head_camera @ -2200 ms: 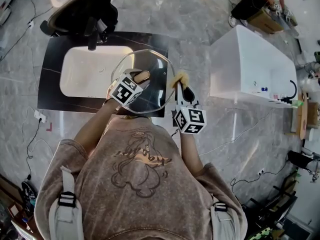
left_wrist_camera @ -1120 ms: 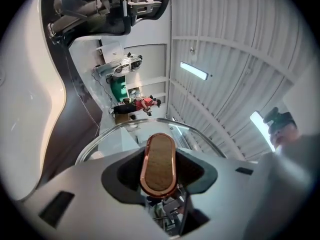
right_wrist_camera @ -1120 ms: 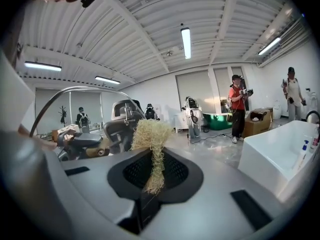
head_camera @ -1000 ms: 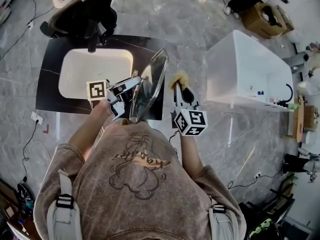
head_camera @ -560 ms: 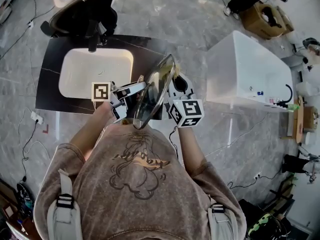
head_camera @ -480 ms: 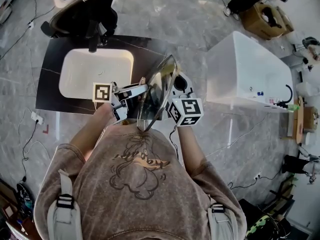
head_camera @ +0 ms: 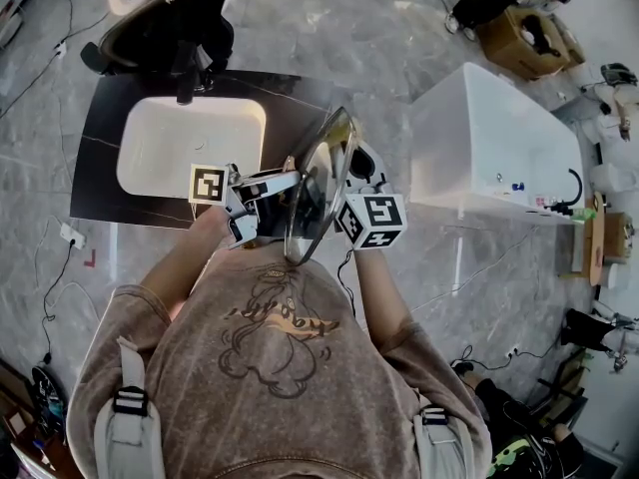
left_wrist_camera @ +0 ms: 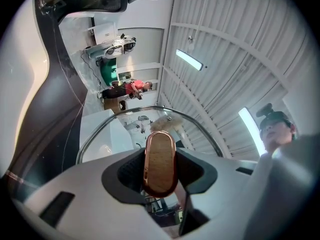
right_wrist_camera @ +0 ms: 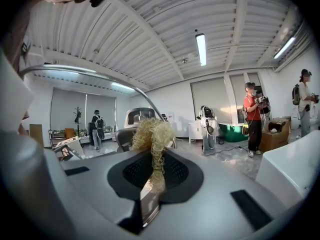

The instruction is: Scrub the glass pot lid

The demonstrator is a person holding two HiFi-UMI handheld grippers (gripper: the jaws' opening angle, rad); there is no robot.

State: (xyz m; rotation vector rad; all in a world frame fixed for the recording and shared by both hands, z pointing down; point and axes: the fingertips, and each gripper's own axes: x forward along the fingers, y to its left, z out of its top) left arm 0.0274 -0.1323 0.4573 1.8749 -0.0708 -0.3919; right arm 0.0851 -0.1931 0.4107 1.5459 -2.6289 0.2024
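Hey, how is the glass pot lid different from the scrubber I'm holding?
Material: the glass pot lid is clear, hard and metal-rimmed; the scrubber is a pale yellow, stringy tuft.
Size: the lid is much wider than the small scrubber.
Grip: the lid stands on edge, clamped by its wooden knob in the left gripper; the scrubber pokes out of the right gripper.
Shared: each is gripped and held up, close together.

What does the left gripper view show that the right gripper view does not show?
Only the left gripper view shows the wooden knob, clamped in the left gripper. Only the right gripper view shows the right gripper pinching the scrubber at its base. Both show the glass lid's metal rim and the scrubber's fluffy head.
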